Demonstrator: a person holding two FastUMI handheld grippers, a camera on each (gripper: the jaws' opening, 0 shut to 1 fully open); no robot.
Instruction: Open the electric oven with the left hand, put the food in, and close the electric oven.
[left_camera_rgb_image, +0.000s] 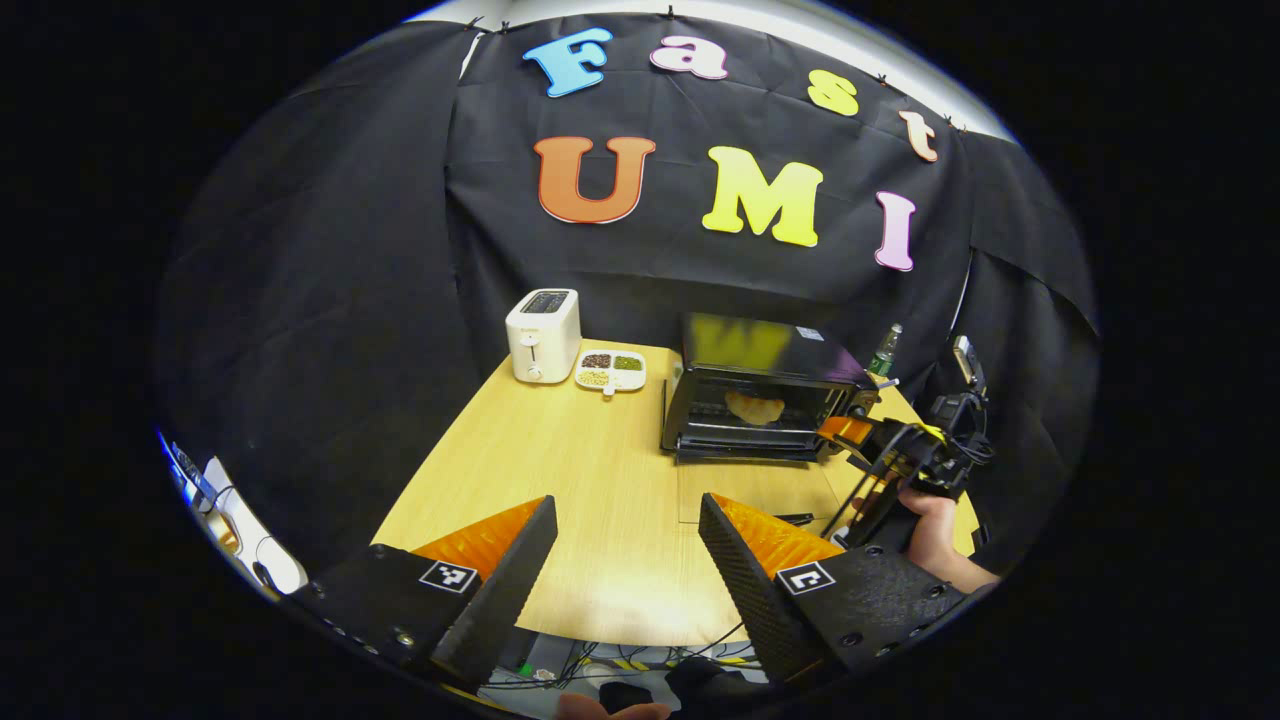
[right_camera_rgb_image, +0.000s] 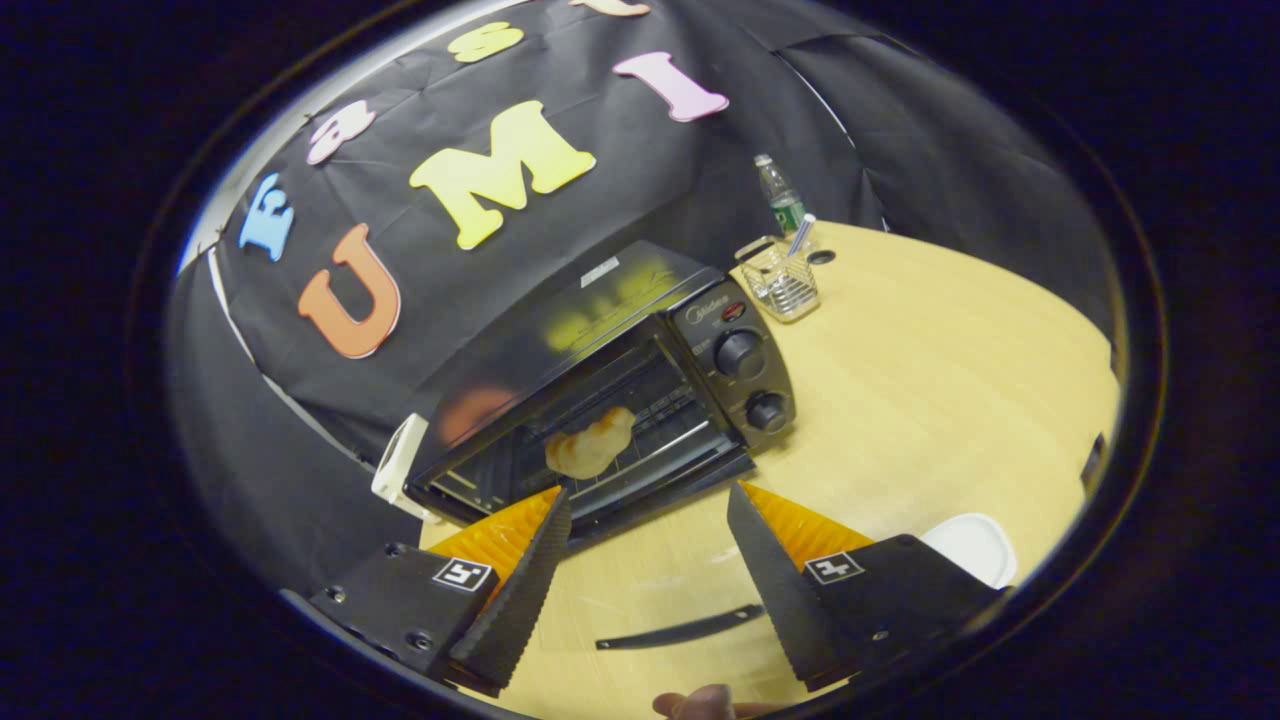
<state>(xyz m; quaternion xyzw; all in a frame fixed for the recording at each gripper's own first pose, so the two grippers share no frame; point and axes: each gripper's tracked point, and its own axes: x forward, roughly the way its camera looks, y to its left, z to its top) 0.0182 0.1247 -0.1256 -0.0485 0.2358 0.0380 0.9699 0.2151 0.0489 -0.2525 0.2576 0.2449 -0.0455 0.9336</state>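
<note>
The black electric oven (left_camera_rgb_image: 770, 350) (right_camera_rgb_image: 600, 300) stands at the back right of the wooden table (left_camera_rgb_image: 560, 450). Its glass door lies folded down flat toward the front, with the dark door handle (right_camera_rgb_image: 680, 628) (left_camera_rgb_image: 795, 518) showing over the wood. A golden piece of bread (left_camera_rgb_image: 755, 407) (right_camera_rgb_image: 590, 442) rests on the rack inside. My left gripper (left_camera_rgb_image: 627, 500) is open over the table's near edge, well short of the oven. Held by a hand (left_camera_rgb_image: 930, 520), my right gripper (right_camera_rgb_image: 650, 490) (left_camera_rgb_image: 850, 435) is open and empty just in front of the oven mouth, above the lowered door.
A white toaster (left_camera_rgb_image: 543, 335) and a divided dish of beans (left_camera_rgb_image: 611, 370) sit at the back left. Beside the oven's knobs stand a wire basket (right_camera_rgb_image: 783, 285) and a bottle (right_camera_rgb_image: 780, 200) (left_camera_rgb_image: 883, 350). A white plate (right_camera_rgb_image: 970, 545) lies at the front right.
</note>
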